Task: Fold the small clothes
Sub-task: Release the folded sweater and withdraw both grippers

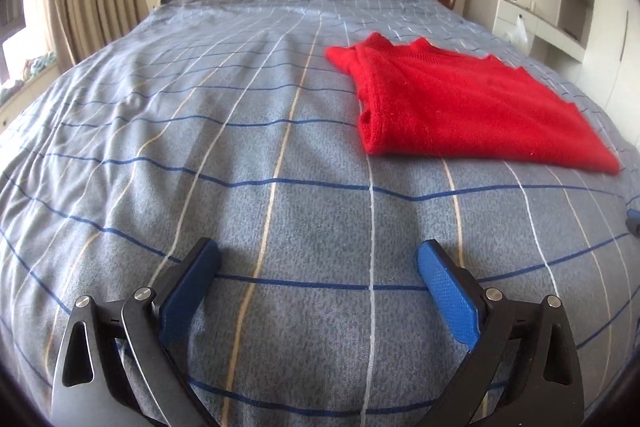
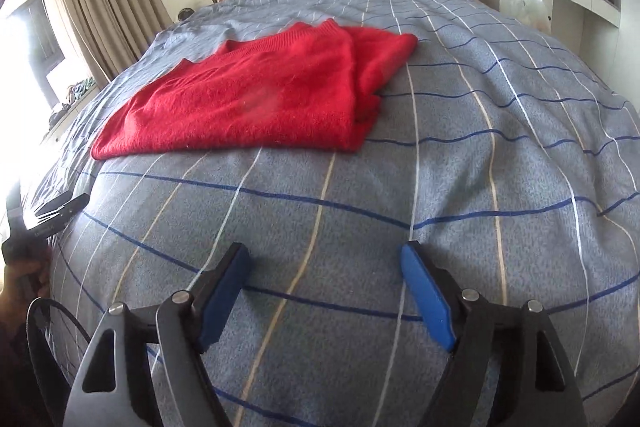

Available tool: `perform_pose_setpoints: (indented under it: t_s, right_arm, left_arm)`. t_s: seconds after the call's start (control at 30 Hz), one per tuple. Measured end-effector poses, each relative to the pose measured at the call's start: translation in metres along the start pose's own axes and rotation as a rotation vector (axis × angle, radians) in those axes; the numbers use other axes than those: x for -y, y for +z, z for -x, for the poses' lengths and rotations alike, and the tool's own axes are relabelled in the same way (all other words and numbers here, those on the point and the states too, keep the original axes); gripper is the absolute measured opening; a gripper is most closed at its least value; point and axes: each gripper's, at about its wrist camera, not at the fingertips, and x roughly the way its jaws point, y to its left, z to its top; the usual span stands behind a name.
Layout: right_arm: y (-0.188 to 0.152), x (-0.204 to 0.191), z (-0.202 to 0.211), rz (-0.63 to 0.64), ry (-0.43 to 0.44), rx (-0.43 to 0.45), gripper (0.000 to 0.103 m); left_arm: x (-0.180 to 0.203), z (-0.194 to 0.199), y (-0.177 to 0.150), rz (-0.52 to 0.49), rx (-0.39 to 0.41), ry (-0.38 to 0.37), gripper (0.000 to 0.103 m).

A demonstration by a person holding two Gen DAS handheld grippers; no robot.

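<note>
At the bottom of the left wrist view, the left hand-held gripper (image 1: 318, 257) shows two black angled finger arms faced with textured blue pads (image 1: 450, 301), each arm fixed with round silver screws (image 1: 493, 294) and flanked by black brackets pierced with teardrop slots. The right hand-held gripper (image 2: 325, 259), bottom of the right wrist view, has the same black arms, blue pads and silver screws. At that frame's lower left edge, a thin black cable (image 2: 60, 311) loops below a hand (image 2: 22, 277) gripping a black handle.
</note>
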Motion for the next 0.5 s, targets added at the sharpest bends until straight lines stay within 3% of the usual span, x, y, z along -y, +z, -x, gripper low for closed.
perform_pose_setpoints:
  t_s: [0.2,0.5]
  right_arm:
    - [-0.0082,-0.0020,-0.0004,0.019,0.002,0.053,0.081]
    - [-0.0104,-0.0067,-0.0009,0.034,-0.022,0.060,0.081]
  left_arm:
    - [0.0015,0.0026,-0.0023,-0.004,0.018,-0.003,0.100]
    - [0.0037,0.0026,-0.0051,-0.012,0.020,0.010,0.101]
